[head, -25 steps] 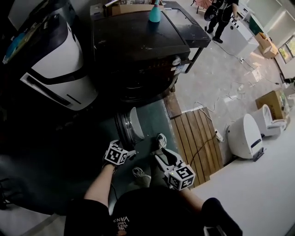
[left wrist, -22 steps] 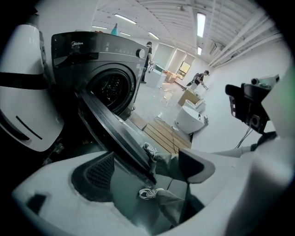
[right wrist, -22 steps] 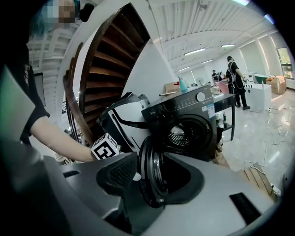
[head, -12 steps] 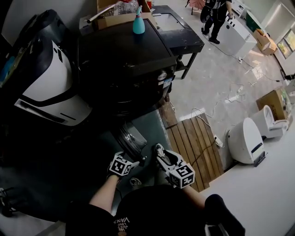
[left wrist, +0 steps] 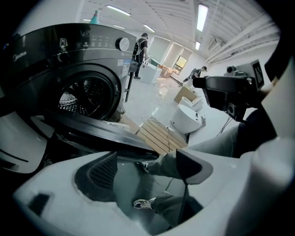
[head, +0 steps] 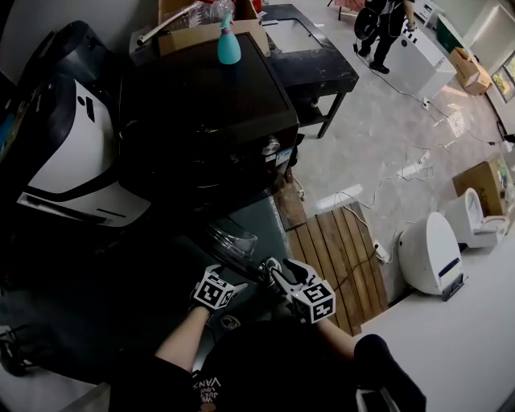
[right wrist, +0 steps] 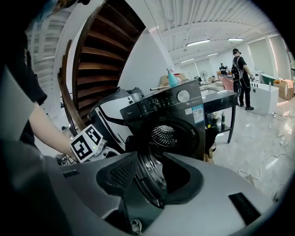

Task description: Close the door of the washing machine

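Observation:
The black front-loading washing machine [head: 201, 105] stands with its round glass door [head: 228, 244] swung out toward me. The drum opening [right wrist: 165, 134] shows behind it. My right gripper [head: 272, 269] is open at the door's right edge. In the right gripper view the door's rim [right wrist: 150, 173] sits between its fingers; I cannot tell whether a pad touches it. My left gripper [head: 240, 282] is open just below the door. Its jaws have just been closing. Only floor and my shoe show between them, and the door's dark edge [left wrist: 92, 131] lies just past its fingertips.
A teal spray bottle [head: 228, 44] stands on the washer's top. A white and black machine [head: 72, 161] is at its left, a dark table [head: 310, 48] behind it. A wooden pallet [head: 334, 257], a white appliance [head: 430, 249] and cables lie to the right. A person [head: 386, 24] stands far off.
Both grippers have moved up to the door's near edge. The right one came in from the right until the rim sits between its fingers. The head view shifted toward the washer.

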`<state>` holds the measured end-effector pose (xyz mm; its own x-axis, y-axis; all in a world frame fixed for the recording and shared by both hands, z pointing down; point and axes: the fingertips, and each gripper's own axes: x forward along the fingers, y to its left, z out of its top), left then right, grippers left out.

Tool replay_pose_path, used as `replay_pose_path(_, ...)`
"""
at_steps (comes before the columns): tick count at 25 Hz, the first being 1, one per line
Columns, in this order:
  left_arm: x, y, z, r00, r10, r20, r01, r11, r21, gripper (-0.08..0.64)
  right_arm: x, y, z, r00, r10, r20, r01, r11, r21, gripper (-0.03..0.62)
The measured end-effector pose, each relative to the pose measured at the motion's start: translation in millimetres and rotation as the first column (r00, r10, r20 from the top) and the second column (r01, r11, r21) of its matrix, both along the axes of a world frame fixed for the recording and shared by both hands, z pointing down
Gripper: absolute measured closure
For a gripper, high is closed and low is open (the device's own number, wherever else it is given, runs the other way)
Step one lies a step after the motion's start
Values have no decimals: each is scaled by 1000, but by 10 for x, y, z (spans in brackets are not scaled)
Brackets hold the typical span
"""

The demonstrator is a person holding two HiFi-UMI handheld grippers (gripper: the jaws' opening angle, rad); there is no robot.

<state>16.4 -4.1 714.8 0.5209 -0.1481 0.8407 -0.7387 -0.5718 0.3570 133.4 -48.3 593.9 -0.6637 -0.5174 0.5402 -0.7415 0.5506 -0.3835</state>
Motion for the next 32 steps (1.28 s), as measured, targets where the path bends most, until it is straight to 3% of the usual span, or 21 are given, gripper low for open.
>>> replay_pose_path(12,399,-811,2,999,37,26,-38,997,69,215,298,-596,408,999,-37,-35,35,997,-64,446)
replay_pose_path(21,354,-1365,52,997,22,74,-31,992,126,406,161,-886,854,996,-68,-53,60,988,-144,523)
replay_pose_path(27,281,-1590,82,993,20,120,-36,991,127,475,7,-1047,1205,990,-97,-105,74,977,-199,579)
replay_pose_path(30,240,-1716,87,991,0,134,-20,990,142,546,-9,-1153,1406,989,-74,-125,41,968,-248,591)
replay_pose_path(32,231,-1785,110,990,-7,141,-15,988,155,548,-2,-1230,1550,993,-24,-113,-13,950,-311,591)
